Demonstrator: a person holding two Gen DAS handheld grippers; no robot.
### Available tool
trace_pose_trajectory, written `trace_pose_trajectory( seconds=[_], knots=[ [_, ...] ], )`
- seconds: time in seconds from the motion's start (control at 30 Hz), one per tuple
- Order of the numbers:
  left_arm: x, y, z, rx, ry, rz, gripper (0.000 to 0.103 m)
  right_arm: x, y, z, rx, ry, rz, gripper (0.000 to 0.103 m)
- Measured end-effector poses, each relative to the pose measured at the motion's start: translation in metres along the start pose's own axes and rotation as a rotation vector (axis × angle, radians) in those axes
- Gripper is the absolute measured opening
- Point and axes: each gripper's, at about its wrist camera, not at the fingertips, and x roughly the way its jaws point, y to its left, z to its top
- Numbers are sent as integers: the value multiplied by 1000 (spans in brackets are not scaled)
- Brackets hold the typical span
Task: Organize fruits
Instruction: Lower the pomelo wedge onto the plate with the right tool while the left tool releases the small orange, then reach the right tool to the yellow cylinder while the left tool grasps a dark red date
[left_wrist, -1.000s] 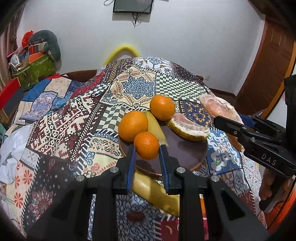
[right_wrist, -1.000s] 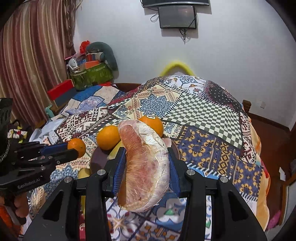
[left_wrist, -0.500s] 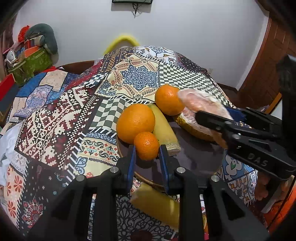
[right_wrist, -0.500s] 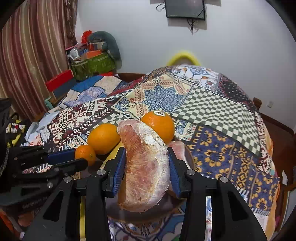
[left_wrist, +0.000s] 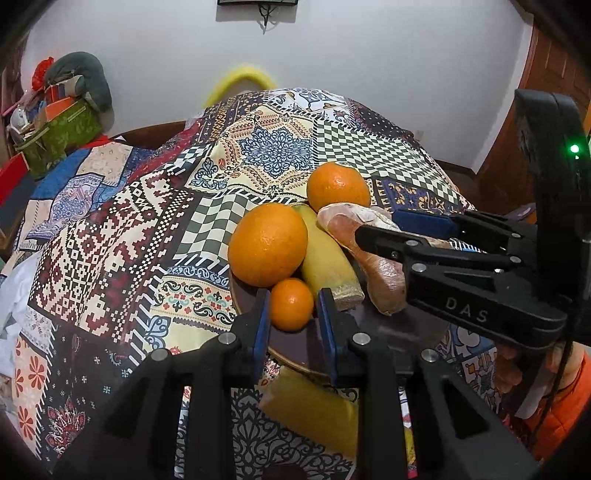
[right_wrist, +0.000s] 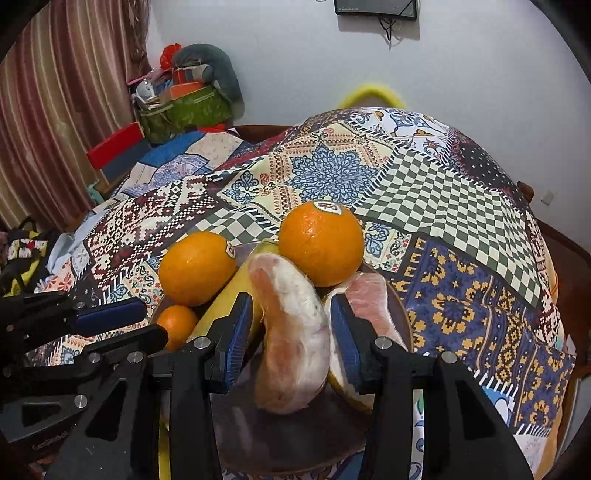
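A dark round plate (left_wrist: 388, 334) (right_wrist: 280, 439) lies on the patchwork cloth and bears two large oranges (left_wrist: 267, 244) (left_wrist: 338, 186), a banana (left_wrist: 328, 266) and a pomelo wedge (right_wrist: 369, 299). My left gripper (left_wrist: 291, 314) holds a small mandarin (left_wrist: 291, 309) between its pads at the plate's near-left rim; the pads look slightly parted. My right gripper (right_wrist: 291, 328) holds a wrapped pomelo segment (right_wrist: 295, 332) low over the plate, between the banana and the wedge. The jaws look loosened around it.
A second banana (left_wrist: 314, 410) lies on the cloth just in front of the plate. The patchwork cloth (left_wrist: 122, 236) covers the whole table. Boxes and bags (right_wrist: 184, 99) stand at the far left by the curtain. A wooden door (left_wrist: 554, 92) is at the right.
Both grippers have moved forward and down over the plate. The mandarin now sits at the plate beside the large orange, and the pomelo segment has dropped to the plate.
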Motion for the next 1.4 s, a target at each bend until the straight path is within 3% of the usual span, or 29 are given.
trace_pose_trajectory(
  seconds=[0.37,0.97,1.4],
  knots=[
    [-14,-1,-1,-15,1,-7,25,-15,0,-5,4,-14,-6,42],
    [-77,-2,-23,-22,-42,29,26,-76,23,-24,-38,-52,-22,42],
    [-80,15,-72,-38,49,37,26,-79,55,-61,-68,11,23,43]
  ],
)
